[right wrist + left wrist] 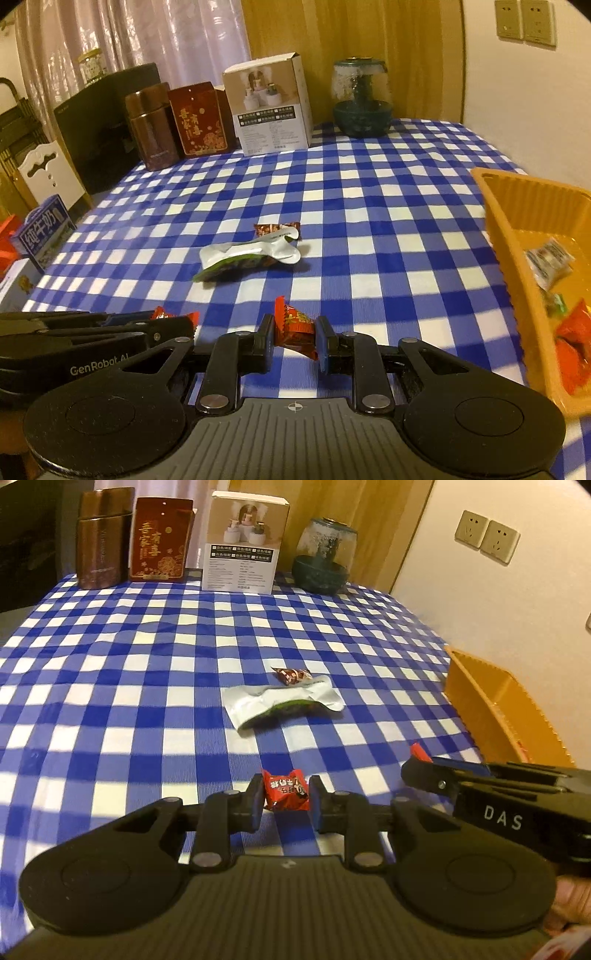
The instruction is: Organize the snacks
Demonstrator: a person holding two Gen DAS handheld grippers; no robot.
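Each claw (pixel 286 799) (pixel 295 334) clamped on a red candy (pixel 285 789) (pixel 295 328), silver pouch (pixel 282 705) ahead, orange tray (pixel 517 236) rightward.

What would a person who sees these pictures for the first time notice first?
Probably the blue and white checked tablecloth that fills both views, and the two black grippers in front: the left gripper and the right gripper each pinch a small red candy, one candy per gripper, the other here. Next comes the orange tray at the right edge with snacks in it, and the silver pouch lying mid-table.
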